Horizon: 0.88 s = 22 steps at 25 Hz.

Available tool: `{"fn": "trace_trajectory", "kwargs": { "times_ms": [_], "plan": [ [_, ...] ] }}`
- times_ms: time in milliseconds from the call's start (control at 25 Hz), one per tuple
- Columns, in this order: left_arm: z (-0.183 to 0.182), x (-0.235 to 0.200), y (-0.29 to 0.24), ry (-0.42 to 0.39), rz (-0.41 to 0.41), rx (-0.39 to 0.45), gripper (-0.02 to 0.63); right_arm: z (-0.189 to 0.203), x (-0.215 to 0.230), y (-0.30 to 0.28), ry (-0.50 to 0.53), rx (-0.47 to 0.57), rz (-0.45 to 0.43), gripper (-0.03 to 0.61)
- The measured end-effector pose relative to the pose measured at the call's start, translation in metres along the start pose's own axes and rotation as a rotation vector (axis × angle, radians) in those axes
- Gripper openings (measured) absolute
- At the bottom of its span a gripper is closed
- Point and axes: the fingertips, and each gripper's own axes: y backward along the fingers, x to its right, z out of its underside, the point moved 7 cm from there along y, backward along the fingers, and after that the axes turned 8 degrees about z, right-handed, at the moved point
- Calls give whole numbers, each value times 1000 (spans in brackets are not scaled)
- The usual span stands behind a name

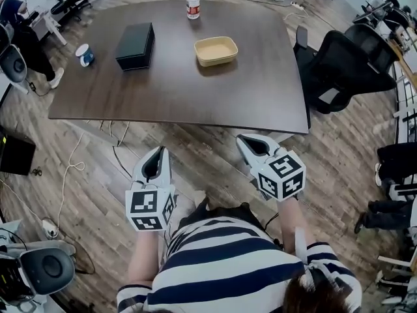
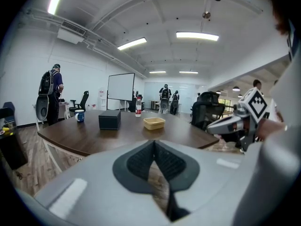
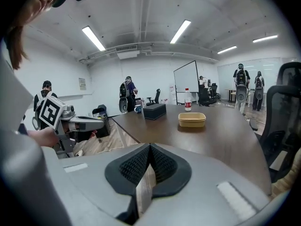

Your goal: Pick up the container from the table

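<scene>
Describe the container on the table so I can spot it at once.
Look at the big dark wooden table ahead of the person. The container sits right of the black box and nearer than the red-labelled bottle. It is the only pale tan, open, shallow tray there; the mug stands far left.

A dark wooden table (image 1: 260,96) stands on plank flooring (image 1: 203,154), a black office chair (image 1: 339,70) beside it, under lit ceiling strips (image 2: 197,36).
</scene>
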Motion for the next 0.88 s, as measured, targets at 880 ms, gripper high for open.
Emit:
{"fn": "trace_trajectory", "kwargs": {
  "times_ms": [880],
  "plan": [
    [-31, -65, -82, -15, 5, -22, 0, -67, 50, -105, 153, 3, 8, 11]
  ]
}}
